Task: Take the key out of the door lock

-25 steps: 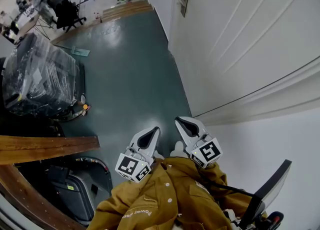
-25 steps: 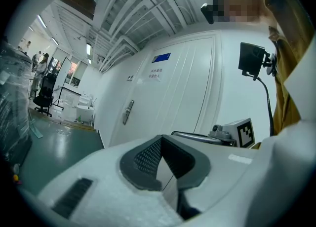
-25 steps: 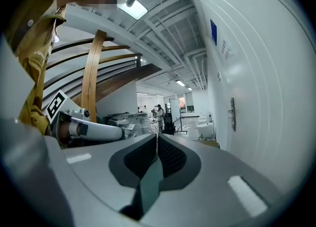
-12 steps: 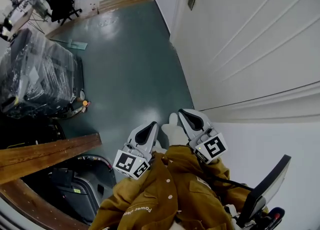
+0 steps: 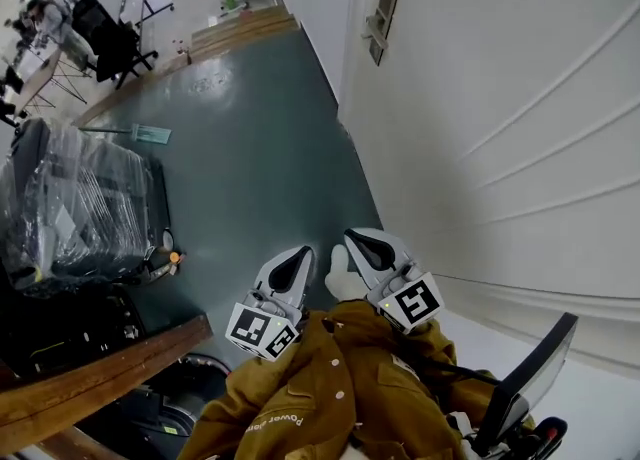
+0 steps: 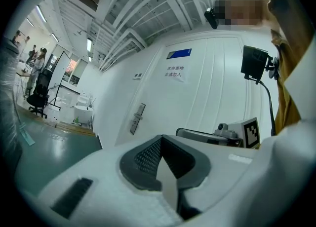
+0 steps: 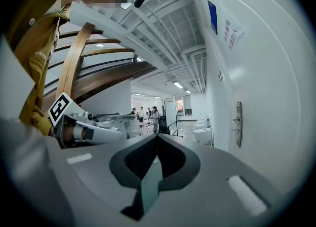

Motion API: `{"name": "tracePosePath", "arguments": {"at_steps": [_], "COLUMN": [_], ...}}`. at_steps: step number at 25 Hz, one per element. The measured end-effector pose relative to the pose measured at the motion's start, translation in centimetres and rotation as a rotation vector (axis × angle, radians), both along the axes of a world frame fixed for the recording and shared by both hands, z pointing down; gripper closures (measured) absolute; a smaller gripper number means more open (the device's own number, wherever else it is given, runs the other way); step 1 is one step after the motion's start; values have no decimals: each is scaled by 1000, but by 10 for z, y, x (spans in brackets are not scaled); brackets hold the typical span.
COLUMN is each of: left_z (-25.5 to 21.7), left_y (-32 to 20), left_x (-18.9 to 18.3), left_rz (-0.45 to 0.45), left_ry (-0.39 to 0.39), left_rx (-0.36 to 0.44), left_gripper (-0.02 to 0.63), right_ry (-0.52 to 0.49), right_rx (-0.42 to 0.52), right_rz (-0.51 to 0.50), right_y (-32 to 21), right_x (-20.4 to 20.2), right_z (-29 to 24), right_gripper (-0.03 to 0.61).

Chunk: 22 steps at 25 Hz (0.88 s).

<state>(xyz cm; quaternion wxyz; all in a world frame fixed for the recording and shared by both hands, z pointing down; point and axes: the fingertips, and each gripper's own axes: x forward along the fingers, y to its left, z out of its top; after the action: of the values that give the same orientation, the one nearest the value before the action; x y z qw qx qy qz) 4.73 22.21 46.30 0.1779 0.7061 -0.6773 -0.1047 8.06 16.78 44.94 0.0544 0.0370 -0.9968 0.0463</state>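
Observation:
The white door (image 5: 500,98) fills the right side of the head view. Its metal lock plate with a handle (image 5: 380,20) sits far up the door; a key is too small to make out. That plate also shows in the left gripper view (image 6: 137,118) and in the right gripper view (image 7: 239,124), well away from both grippers. My left gripper (image 5: 300,258) and right gripper (image 5: 358,243) are held side by side close to my brown jacket, over the green floor. In their own views the left gripper (image 6: 161,141) and the right gripper (image 7: 157,140) are shut with nothing between the jaws.
A plastic-wrapped pallet (image 5: 80,208) stands at the left, with a curved wooden rail (image 5: 100,368) below it. Farther off are a black office chair (image 5: 105,43), people at a desk (image 5: 40,18) and a wooden step (image 5: 240,23). A paper sign (image 6: 175,70) hangs on the door.
The head view has swung, so the lock plate and door sit differently in the picture. Both grippers stay shut and close to my body, shifted only slightly.

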Motion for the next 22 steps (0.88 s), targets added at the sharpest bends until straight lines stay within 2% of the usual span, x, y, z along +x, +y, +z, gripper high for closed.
{"name": "tracePosePath", "arguments": {"at_steps": [5,13,22], "left_z": [-16,-12,-7], "left_y": [-80,-165,-262], "left_x": [-29,-75,-140], "left_rz": [25,58,180], "left_ry": [-21,-13,-1], "left_rx": [-3,-37,-36], "left_gripper": [617,617,617], "right_ry": [-113,-98,-78], "right_rx": [54,25,34], "right_rz": [-17,13,107], "right_y": [-68,-149,-231], "right_x": [-43,-84,-148], "right_z": [-33,-22,-13], "right_gripper": [572,572,572]}}
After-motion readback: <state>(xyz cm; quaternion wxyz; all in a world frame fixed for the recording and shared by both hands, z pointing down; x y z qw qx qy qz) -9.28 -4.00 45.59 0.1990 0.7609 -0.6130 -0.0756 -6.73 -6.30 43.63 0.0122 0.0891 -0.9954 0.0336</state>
